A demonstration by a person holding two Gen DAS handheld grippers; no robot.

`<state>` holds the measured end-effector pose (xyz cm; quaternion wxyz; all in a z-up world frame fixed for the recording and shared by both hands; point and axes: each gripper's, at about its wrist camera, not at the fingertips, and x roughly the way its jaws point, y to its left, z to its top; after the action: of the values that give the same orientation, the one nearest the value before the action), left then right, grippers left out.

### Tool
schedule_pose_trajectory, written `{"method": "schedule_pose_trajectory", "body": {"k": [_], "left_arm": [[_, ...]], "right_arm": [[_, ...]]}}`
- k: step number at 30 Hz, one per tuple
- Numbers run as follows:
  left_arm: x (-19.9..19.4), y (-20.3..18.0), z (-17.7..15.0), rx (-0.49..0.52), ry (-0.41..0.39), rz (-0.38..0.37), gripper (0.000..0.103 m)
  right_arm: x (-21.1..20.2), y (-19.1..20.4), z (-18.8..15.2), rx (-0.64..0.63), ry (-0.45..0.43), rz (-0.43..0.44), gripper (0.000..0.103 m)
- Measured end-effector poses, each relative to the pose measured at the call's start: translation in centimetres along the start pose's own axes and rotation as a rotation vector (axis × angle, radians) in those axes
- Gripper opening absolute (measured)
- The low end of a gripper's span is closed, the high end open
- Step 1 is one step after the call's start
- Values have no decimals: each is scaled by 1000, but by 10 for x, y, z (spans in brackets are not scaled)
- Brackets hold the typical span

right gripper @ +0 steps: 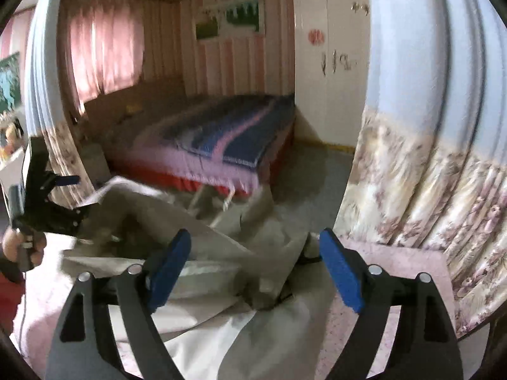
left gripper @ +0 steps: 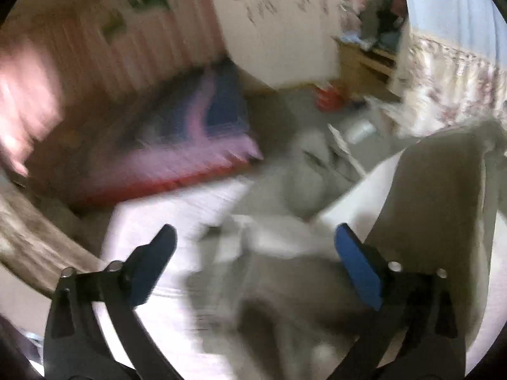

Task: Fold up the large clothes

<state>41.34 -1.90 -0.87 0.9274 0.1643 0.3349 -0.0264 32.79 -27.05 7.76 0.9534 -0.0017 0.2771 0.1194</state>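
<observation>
Both your left tongs (left gripper: 255, 253) and right tongs (right gripper: 255, 253) gape wide, empty; the cream garment (right gripper: 202, 326) looks soft, light, crumpled; pinch a hem edge.

Bed (right gripper: 221, 139), wardrobe (right gripper: 329, 63), floral curtain (right gripper: 427, 174).

1. No text, brand or number can be read in either view.
2. Far ahead of the right tongs, the white wardrobe (right gripper: 329, 63) bears a round red sign (right gripper: 315, 36) and dark marks, too blurred to read.
3. The left wrist view is motion-blurred throughout.
</observation>
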Motion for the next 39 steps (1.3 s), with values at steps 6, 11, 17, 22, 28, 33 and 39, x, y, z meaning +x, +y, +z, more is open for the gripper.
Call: {"method": "schedule_pose_trajectory", "body": {"k": [6, 11, 17, 22, 28, 33, 39], "left_arm": [[-37, 28, -28, -42, 8, 37, 100], [-22, 51, -63, -166, 44, -34, 100], [42, 36, -68, -147, 148, -133, 100], [88, 10, -56, -66, 184, -179, 61], [81, 42, -50, -203, 105, -178, 5], [93, 94, -51, -349, 127, -170, 8], [125, 101, -74, -362, 246, -129, 62]], "right_arm": [[-22, -17, -22, 25, -11, -82, 85], [3, -35, -49, 53, 53, -118, 86], [60, -47, -61, 31, 165, -146, 86], [101, -27, -67, -73, 237, -132, 15], [64, -36, -43, 39, 40, -27, 3], [95, -115, -45, 414, 94, 35, 3], [116, -117, -77, 371, 245, -74, 50]]}}
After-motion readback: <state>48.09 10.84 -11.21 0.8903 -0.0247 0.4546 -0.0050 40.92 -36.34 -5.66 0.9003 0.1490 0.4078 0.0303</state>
